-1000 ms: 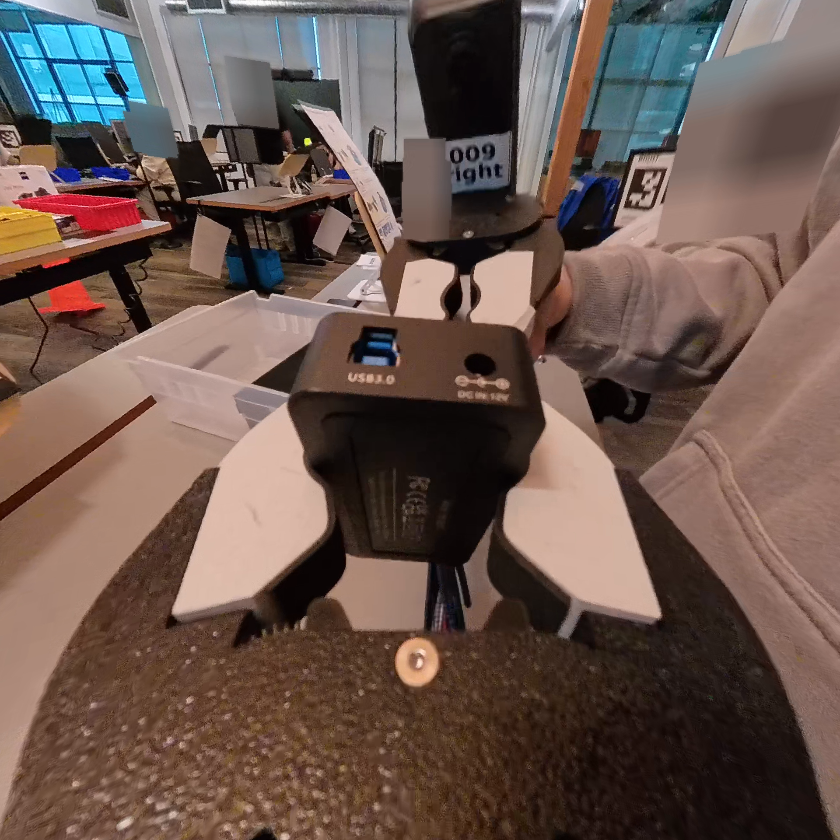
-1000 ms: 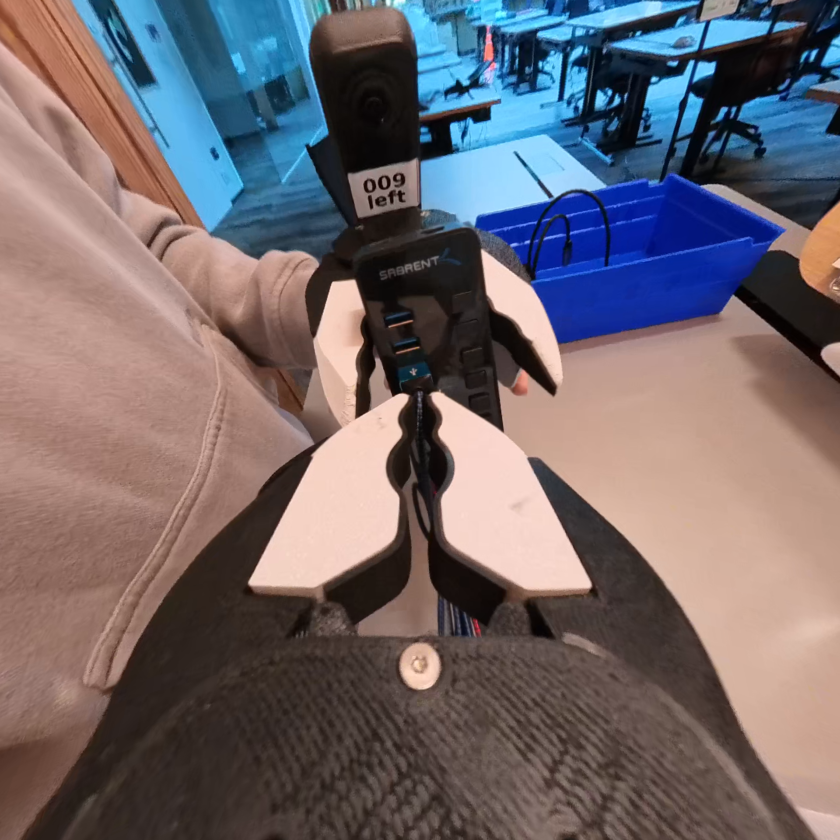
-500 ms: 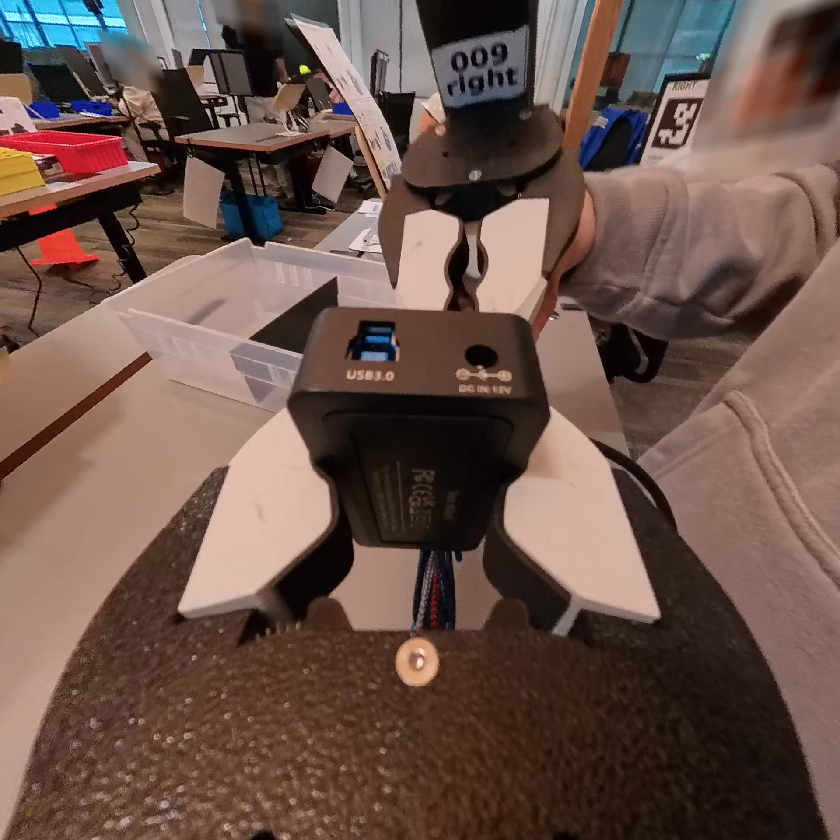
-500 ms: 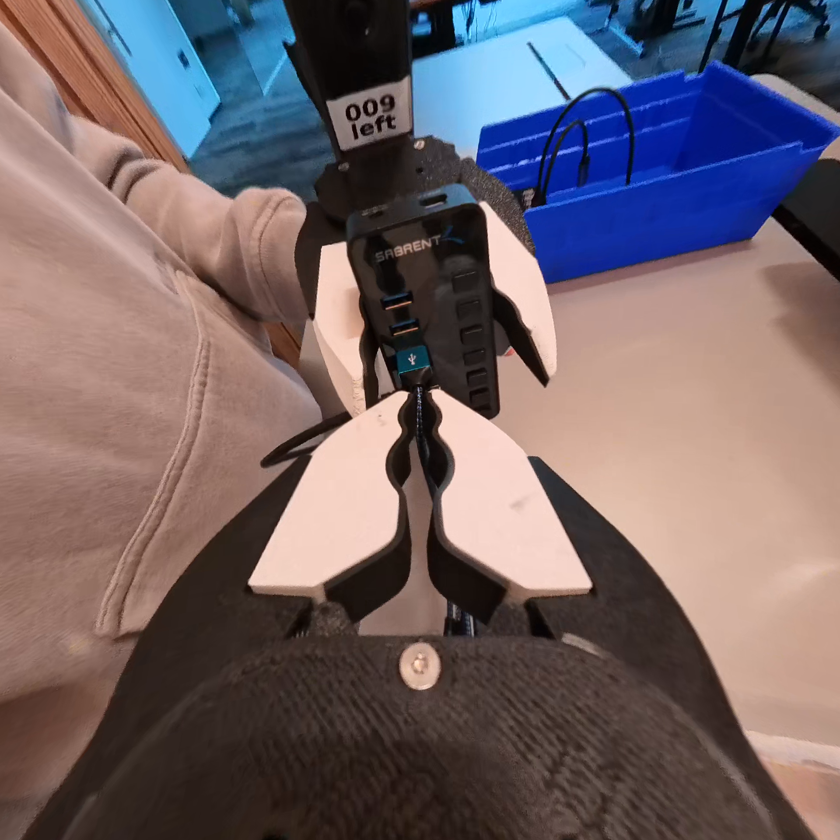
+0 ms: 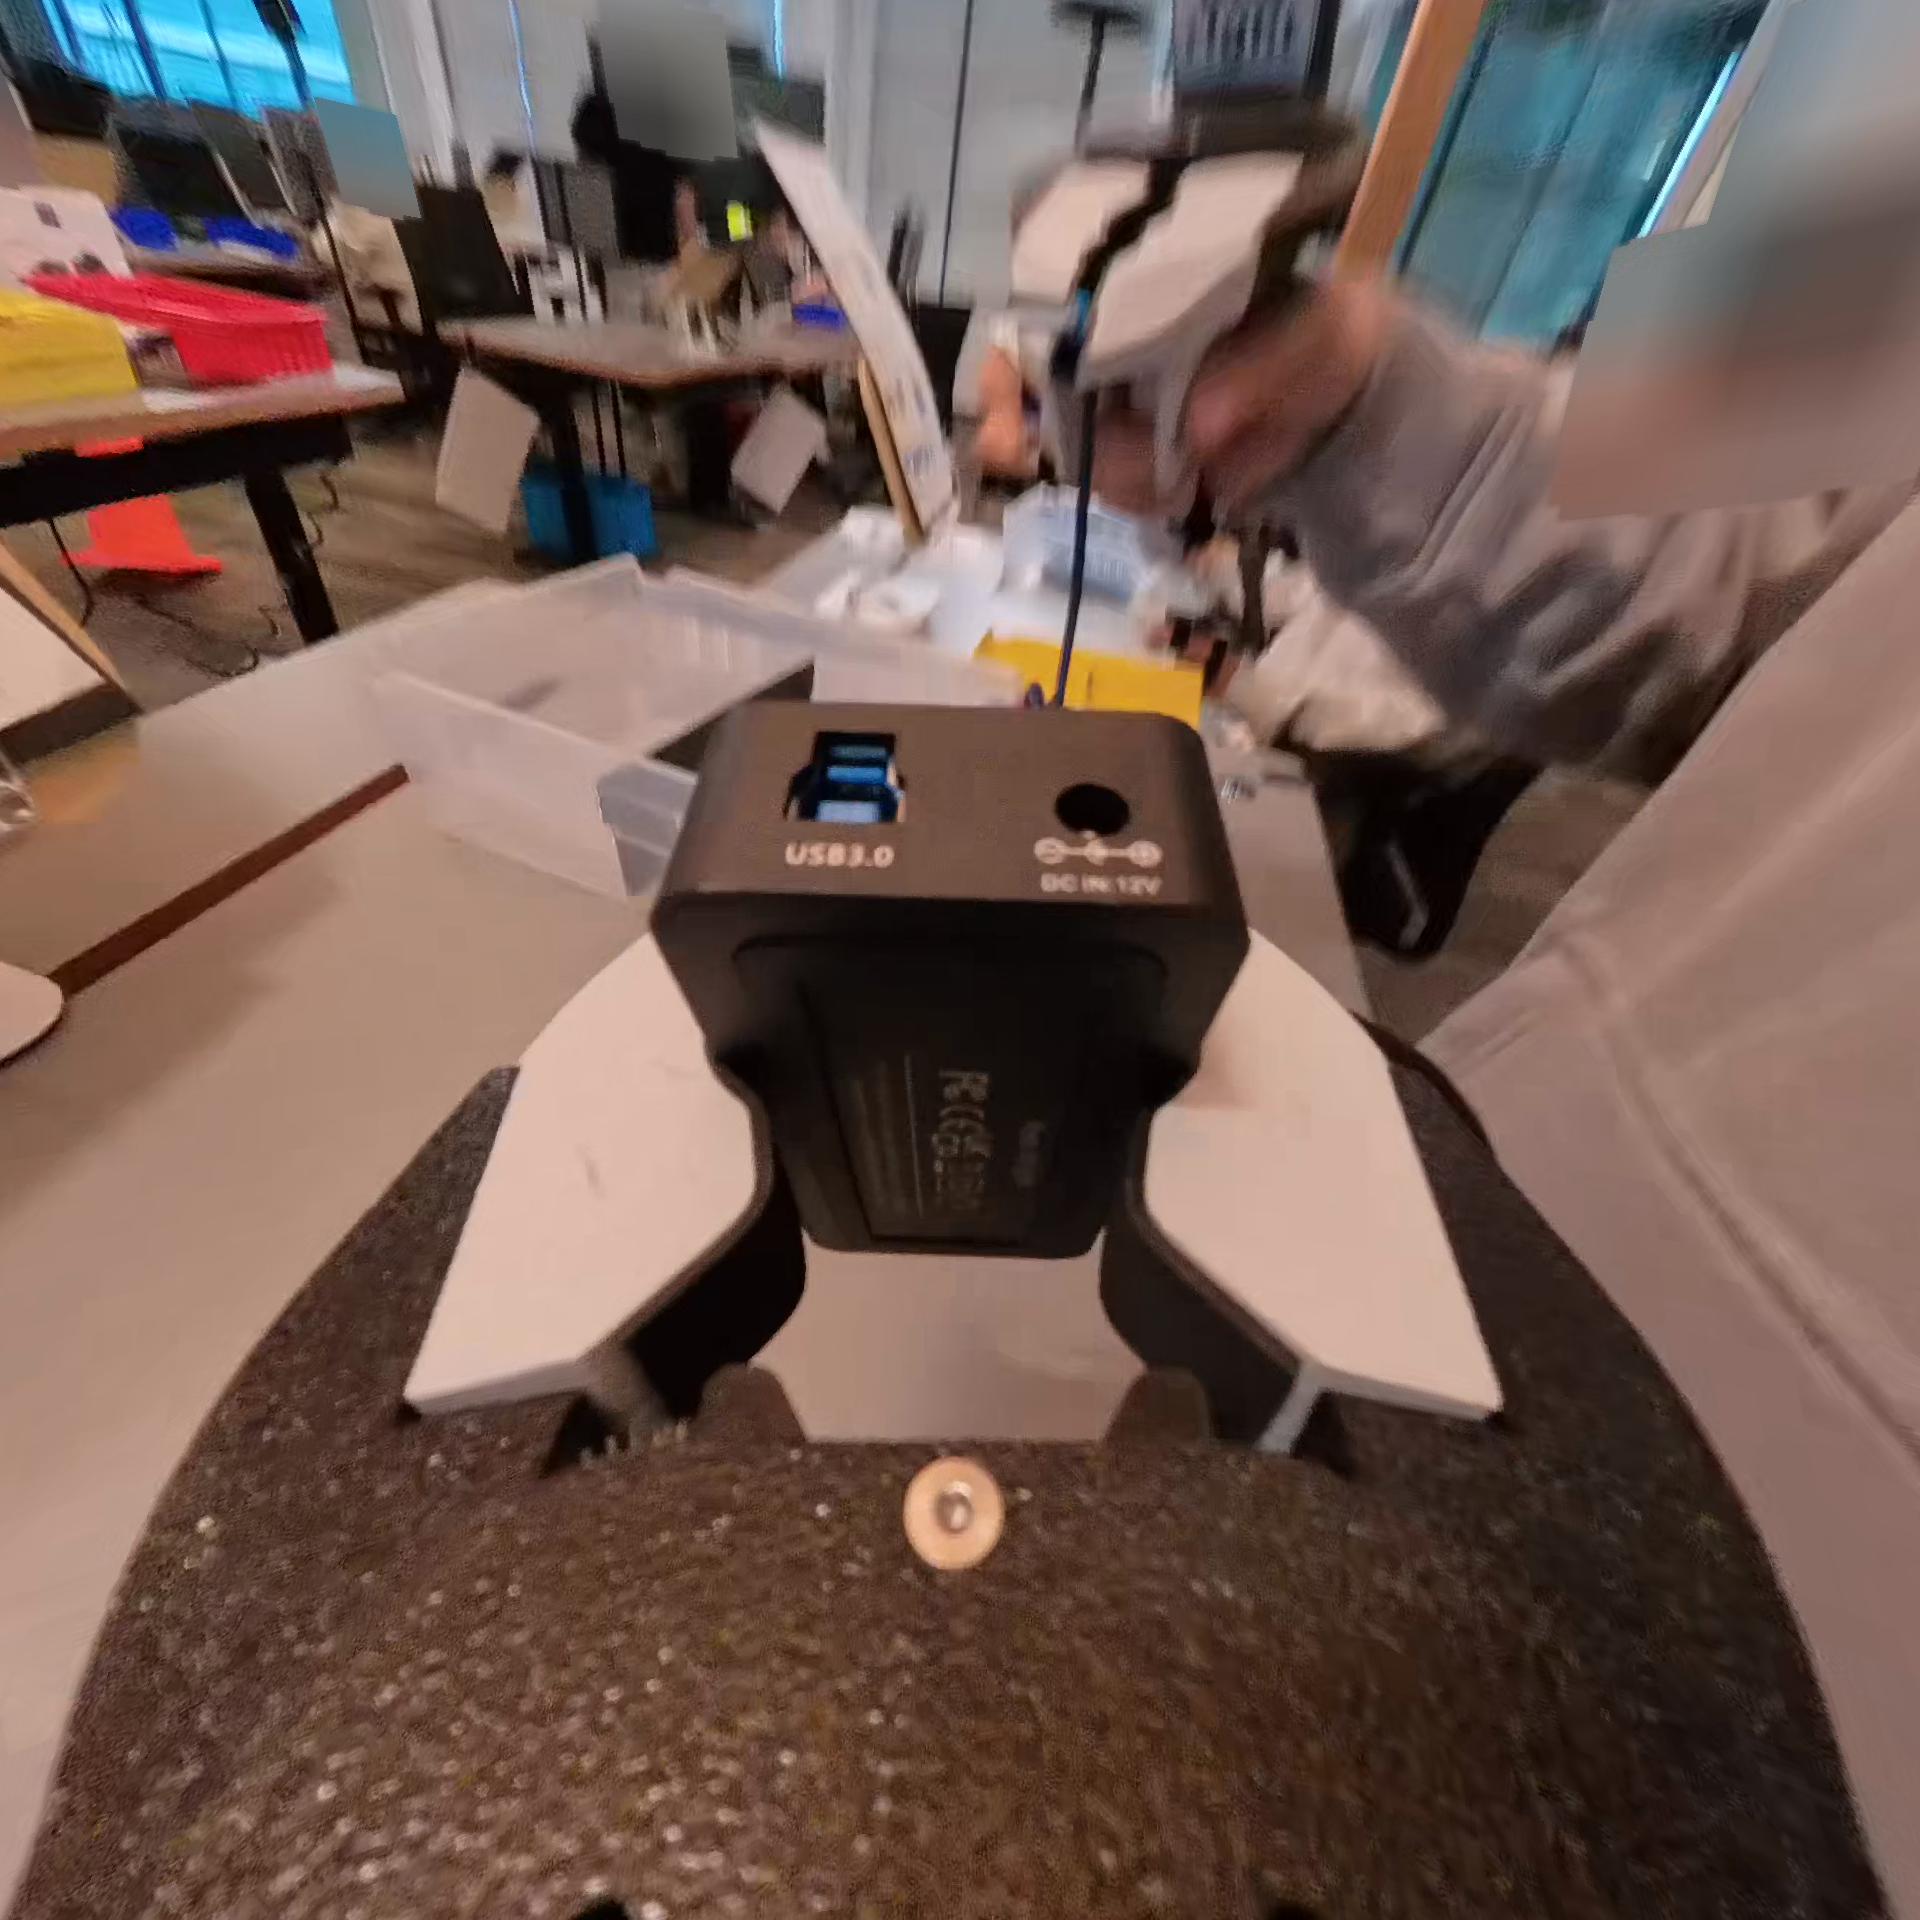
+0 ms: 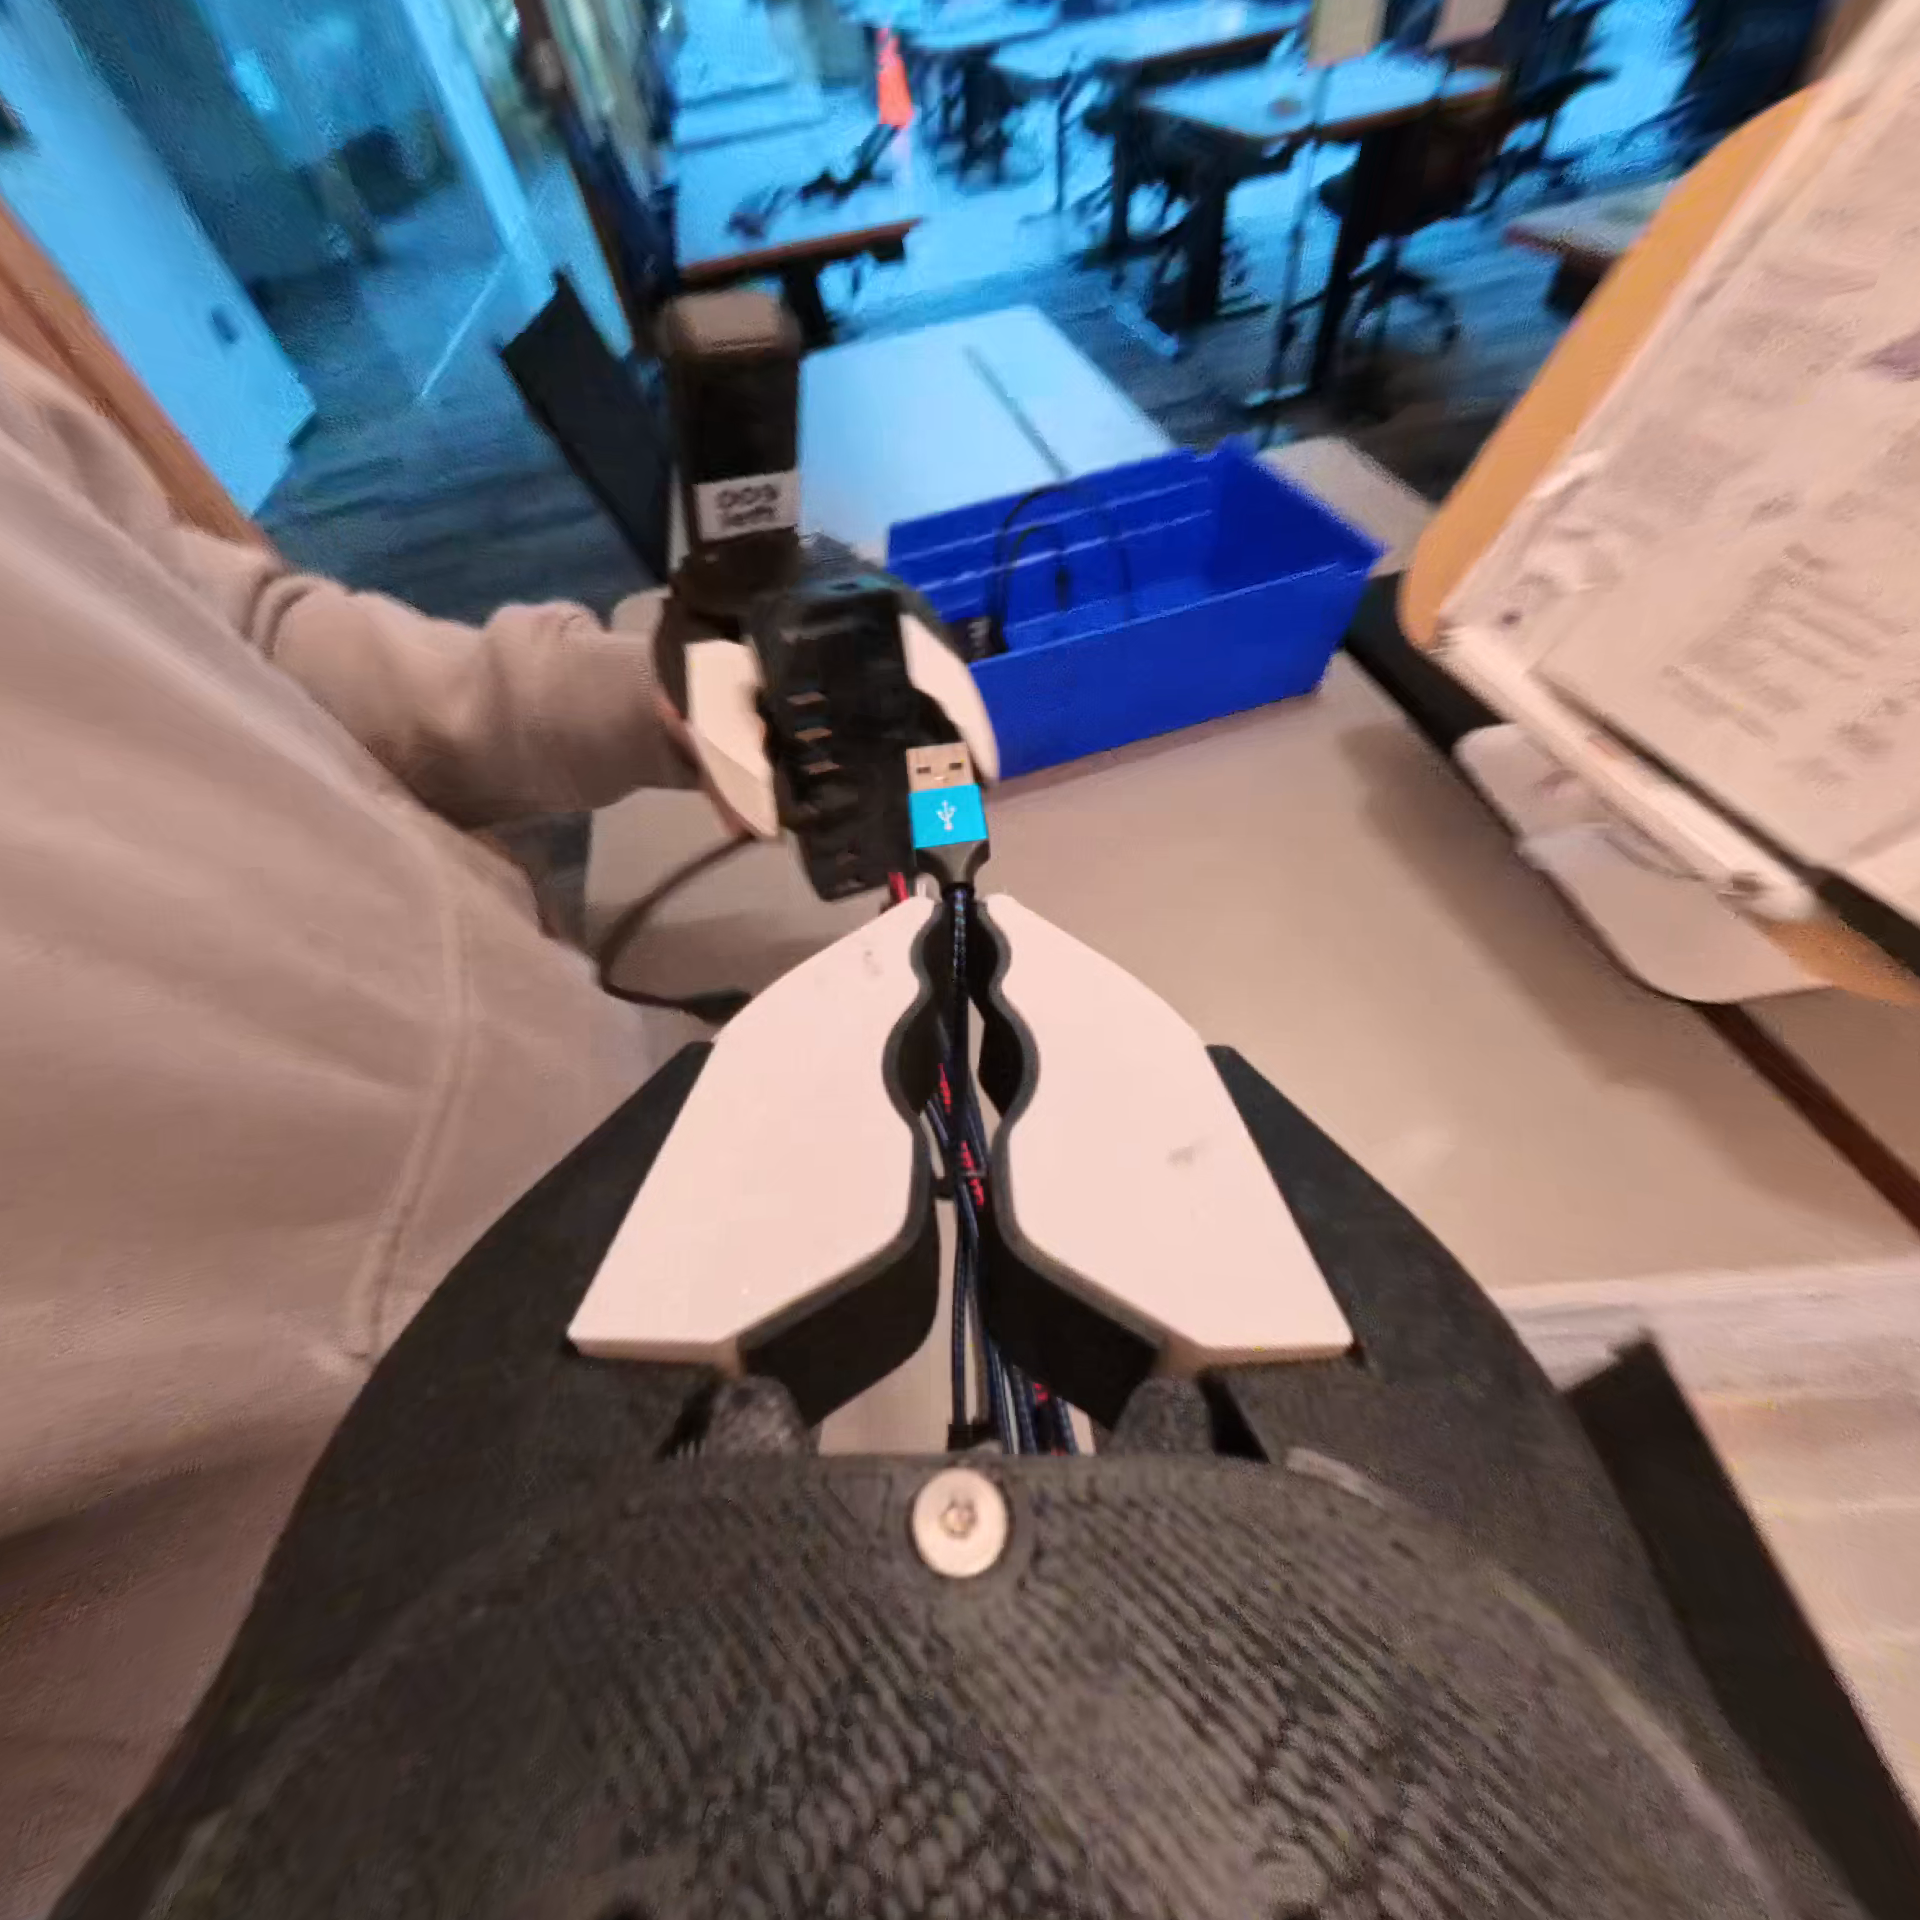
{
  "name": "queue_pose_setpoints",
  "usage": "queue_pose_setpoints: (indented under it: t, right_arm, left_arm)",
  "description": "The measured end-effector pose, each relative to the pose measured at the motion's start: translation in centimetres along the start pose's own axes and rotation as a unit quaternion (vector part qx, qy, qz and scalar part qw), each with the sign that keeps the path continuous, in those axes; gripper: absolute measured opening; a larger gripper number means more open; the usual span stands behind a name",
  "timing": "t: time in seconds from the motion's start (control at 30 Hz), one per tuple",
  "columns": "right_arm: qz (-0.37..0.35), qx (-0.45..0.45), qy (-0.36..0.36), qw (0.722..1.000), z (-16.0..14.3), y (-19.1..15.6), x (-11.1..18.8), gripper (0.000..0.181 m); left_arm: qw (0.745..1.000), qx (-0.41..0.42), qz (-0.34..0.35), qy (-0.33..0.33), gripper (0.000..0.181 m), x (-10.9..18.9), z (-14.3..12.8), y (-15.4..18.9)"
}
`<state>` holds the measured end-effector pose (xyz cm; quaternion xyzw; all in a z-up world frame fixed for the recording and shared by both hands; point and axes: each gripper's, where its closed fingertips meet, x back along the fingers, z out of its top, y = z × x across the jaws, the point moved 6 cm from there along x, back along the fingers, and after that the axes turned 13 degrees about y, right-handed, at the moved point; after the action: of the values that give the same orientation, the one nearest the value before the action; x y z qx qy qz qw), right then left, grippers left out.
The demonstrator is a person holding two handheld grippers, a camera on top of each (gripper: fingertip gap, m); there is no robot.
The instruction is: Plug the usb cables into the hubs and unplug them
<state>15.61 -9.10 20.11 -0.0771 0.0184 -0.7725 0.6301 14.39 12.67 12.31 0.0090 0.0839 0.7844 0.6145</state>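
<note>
My left gripper (image 5: 951,997) is shut on a black USB hub (image 5: 951,935) and holds it above the table, its end with a blue port and a round socket facing the camera. My right gripper (image 6: 958,909) is shut on a braided USB cable (image 6: 961,1060). The cable's blue plug (image 6: 945,805) with its bare metal tip sticks out past the fingertips, out of the hub. In the right wrist view the hub (image 6: 831,717) sits in the left gripper (image 6: 831,717) a short way ahead and left of the plug. In the left wrist view the right gripper (image 5: 1148,249) is blurred, high above the hub.
A blue bin (image 6: 1132,613) with black cables stands behind the hub. A clear plastic tray (image 5: 582,717) lies on the grey table (image 5: 260,997). A board with papers (image 6: 1704,540) leans at the right. The person's grey sleeves (image 6: 260,831) fill the left side.
The right gripper pulled the plug out of the hub and drew back and up with it. The hub stayed in the left gripper, which dropped away from the right one.
</note>
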Motion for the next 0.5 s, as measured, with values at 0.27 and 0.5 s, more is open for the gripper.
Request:
queue_pose_setpoints:
  t: [0.27,0.5]
  right_arm:
    - [-0.16,0.106,-0.056,0.98,2.0,3.9,7.4,0.003]
    - [-0.137,0.071,-0.037,0.987,-3.4,8.3,9.3,0.003]
  left_arm:
    - [0.996,-0.06,0.04,-0.043,0.073,1.6,1.9,-1.2]
    - [0.999,-0.014,0.023,-0.037,0.073,1.6,-0.1,-0.9]
